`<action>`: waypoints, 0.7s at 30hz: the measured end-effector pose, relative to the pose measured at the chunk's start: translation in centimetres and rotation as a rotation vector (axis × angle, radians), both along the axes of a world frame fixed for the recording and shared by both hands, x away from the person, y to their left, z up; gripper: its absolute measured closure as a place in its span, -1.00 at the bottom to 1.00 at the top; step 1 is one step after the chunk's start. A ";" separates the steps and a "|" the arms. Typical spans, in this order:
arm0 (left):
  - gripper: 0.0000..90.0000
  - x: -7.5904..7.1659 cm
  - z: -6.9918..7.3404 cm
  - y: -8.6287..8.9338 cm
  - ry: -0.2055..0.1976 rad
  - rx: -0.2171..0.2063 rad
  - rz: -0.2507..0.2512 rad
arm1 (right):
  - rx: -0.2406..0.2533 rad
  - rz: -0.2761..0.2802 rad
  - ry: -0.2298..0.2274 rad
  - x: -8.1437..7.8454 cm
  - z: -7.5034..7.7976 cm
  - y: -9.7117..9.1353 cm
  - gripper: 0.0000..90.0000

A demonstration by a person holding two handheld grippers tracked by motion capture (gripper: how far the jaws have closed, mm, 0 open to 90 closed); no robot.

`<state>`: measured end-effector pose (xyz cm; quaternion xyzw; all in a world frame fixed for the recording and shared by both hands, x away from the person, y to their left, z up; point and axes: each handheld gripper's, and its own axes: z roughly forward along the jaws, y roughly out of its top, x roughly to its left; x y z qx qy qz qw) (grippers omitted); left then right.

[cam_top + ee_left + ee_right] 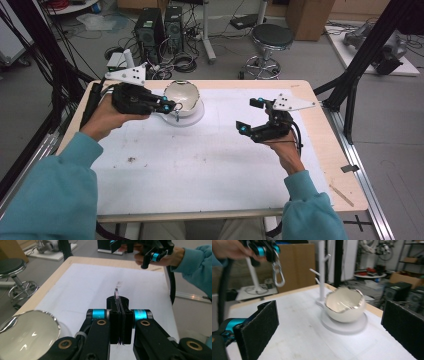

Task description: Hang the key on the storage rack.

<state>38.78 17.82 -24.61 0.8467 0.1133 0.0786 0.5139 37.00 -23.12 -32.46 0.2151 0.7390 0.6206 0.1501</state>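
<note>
A small metal carabiner [277, 272], silvery and pear-shaped with a sprung gate, is seen hanging from the left gripper [169, 105], whose black jaws are pressed together on its upper end. In the left gripper view only a thin bright edge of the clip [116, 293] is seen standing up between the closed pads. In the high view the carabiner [176, 116] dangles just below the jaw tips, at about 6 o'clock from them, above the tabletop [320, 145].

Just beyond the left gripper, at about 2 o'clock from its tips in the high view, a white bowl [182, 96] is seen. It is glossy, shaped like a broken eggshell, with a jagged rim edged in a shiny metallic band. It sits on a round, flat, matte white base [344, 326], from which a slim white post with short side pegs [321, 267] rises behind the bowl. The carabiner and the bowl are close together but apart.

The tabletop is pale wood, covered by a white sheet [200, 170] with faint smudges.

The right gripper [251, 116] is held wide open with nothing between its jaws; their pads [260, 325] are seen to be black and coarse like felt. It is well apart from the carabiner, at about 3 o'clock from it in the high view.
</note>
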 end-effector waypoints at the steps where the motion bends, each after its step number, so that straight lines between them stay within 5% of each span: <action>1: 0.96 0.2 0.3 0.4 0.004 0.009 0.002 | -0.005 -0.014 -0.012 -0.2 -0.2 -0.4 -0.99; 11: 0.96 1.8 1.8 3.8 -0.008 0.106 0.075 | -0.022 -0.153 -0.031 -2.4 -3.1 -4.1 -0.99; 21: 0.96 4.1 1.8 6.3 0.018 0.181 0.133 | -0.023 -0.216 -0.053 -3.9 -7.1 -6.0 -0.99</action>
